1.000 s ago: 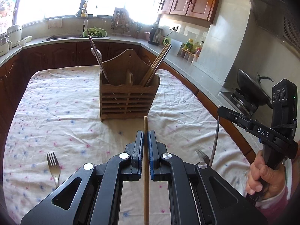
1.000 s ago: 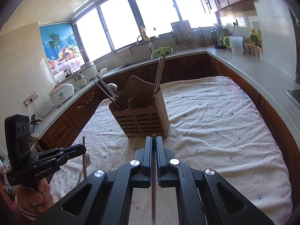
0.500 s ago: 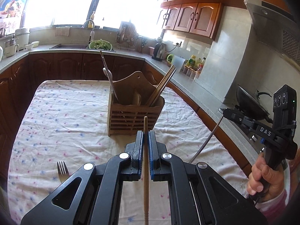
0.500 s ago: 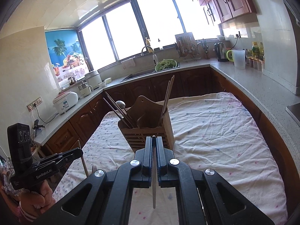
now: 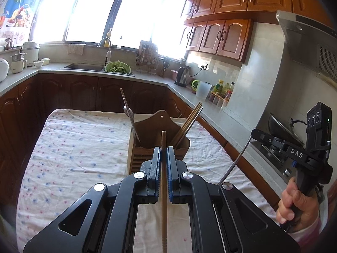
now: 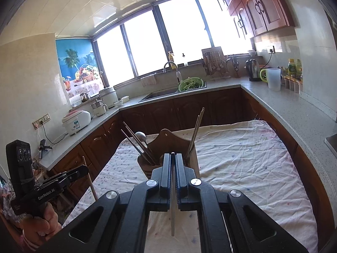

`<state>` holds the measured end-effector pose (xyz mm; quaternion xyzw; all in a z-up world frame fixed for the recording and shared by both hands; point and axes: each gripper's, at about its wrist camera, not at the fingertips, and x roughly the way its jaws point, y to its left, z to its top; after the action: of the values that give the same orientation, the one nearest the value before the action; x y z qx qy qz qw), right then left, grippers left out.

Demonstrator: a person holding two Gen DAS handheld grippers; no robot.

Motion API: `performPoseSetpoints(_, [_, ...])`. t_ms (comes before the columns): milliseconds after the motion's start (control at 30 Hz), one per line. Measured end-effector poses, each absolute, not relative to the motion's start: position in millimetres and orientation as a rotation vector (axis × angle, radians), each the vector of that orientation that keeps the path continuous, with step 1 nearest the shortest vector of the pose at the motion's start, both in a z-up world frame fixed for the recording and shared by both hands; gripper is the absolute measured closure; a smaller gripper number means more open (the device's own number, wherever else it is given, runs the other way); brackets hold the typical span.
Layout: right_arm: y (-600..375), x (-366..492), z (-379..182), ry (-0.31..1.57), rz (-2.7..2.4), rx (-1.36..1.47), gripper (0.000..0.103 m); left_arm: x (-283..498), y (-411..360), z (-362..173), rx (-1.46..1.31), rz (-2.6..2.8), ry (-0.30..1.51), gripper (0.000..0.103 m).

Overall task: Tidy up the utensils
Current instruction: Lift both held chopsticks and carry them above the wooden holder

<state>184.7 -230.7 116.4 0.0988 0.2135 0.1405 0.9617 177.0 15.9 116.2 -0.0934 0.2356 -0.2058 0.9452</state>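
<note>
Both claws are up above the bench (image 5: 69,147), which has a white cloth w/ pink & blue dots over it. Left claw (image 5: 163,164) is pressed together on a wooden chopstick (image 5: 163,189) – the stick runs straight thru the jaws, tip poking out past them toward the wooden utensil holder (image 5: 155,130). Right claw (image 6: 173,168) is pinched shut on a thin metal utensil handle (image 6: 173,200), prob a fork or chopstick, can't tell since the end is hidden. In the left wrist view the same metal piece shows as a thin rod slanting down from the other claw on the right side.

The holder sits mid-bench, just beyond both claws. It has a tall curved back w/ a small hole, slatted front. Left compartment has dark chopsticks and a spoon (image 6: 140,136) leaning left, right compartment has a few chopsticks (image 6: 195,132) leaning right.

Readable text: "DAS" in white on the right claw's arm in the left view, "GenRobot.AI" on the left claw's body in the right view. There's a label on the white rice cooker (image 6: 76,121) on the far-left counter but too small to read.

Person's hand (image 5: 294,202) wraps the right handle, pink sleeve at the wrist. Green colander of veg (image 6: 190,84) sits by the sink, kettle (image 6: 252,69) and bottles far right.
</note>
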Motion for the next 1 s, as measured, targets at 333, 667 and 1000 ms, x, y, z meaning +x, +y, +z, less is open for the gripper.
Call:
performPoseSetpoints(333, [-232.6, 221.4, 153.1, 0.354, 0.286, 0.217, 0.099, 221.0, 23.7, 163.7, -0.212, -0.378, 0.341, 0.099])
performPoseSetpoints(667, [-243.3, 269.3, 185.2, 0.271, 0.270, 0.236, 0.099, 283.2, 20.0, 195.1, -0.228, -0.271, 0.229, 0.099])
performPoseSetpoints(1000, [-254.7, 307.7, 156.8, 0.308, 0.252, 0.282, 0.099, 321.6, 5.3, 167.9, -0.253, -0.174, 0.198, 0.099])
